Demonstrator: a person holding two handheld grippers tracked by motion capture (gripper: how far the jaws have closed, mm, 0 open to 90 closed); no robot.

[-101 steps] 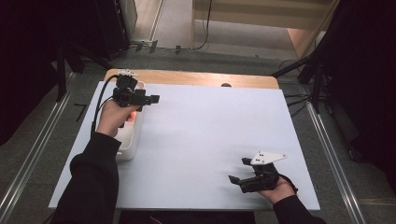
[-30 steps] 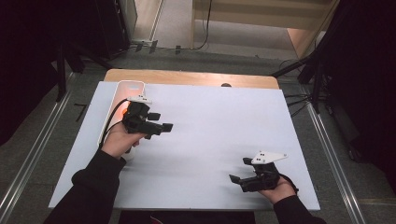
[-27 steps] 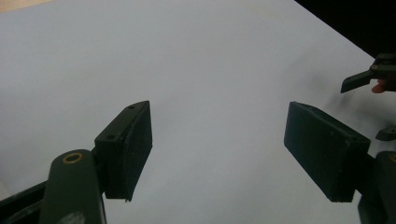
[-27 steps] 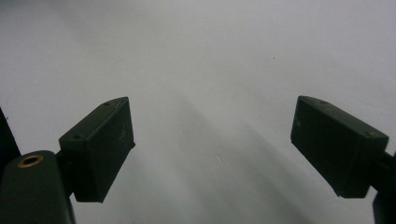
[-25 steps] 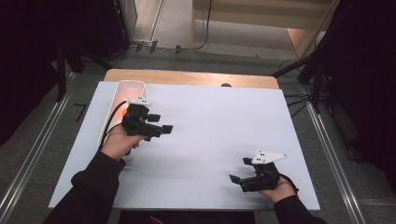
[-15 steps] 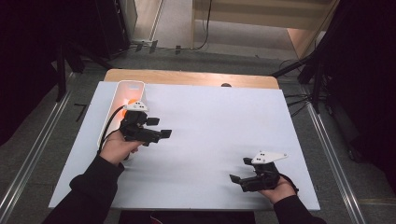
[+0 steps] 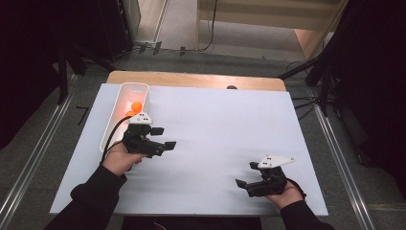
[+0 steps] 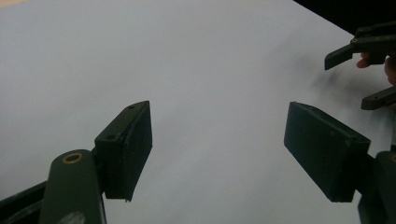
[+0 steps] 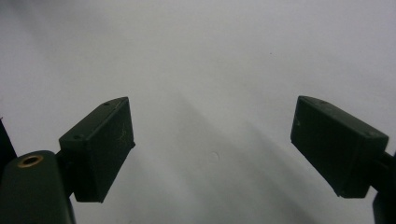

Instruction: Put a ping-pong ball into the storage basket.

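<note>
Both pairs of jaws are standing wide apart with nothing between them. The left gripper (image 7: 165, 138) is hovering over the white table (image 7: 225, 124), just beside the narrow white bin (image 7: 111, 127) at the table's left edge, and is pointing away from it toward the table's middle. Orange balls (image 7: 134, 107) are lying inside the bin at its far end. The right gripper (image 7: 246, 175) is resting low near the front right corner, well apart from the bin.
</note>
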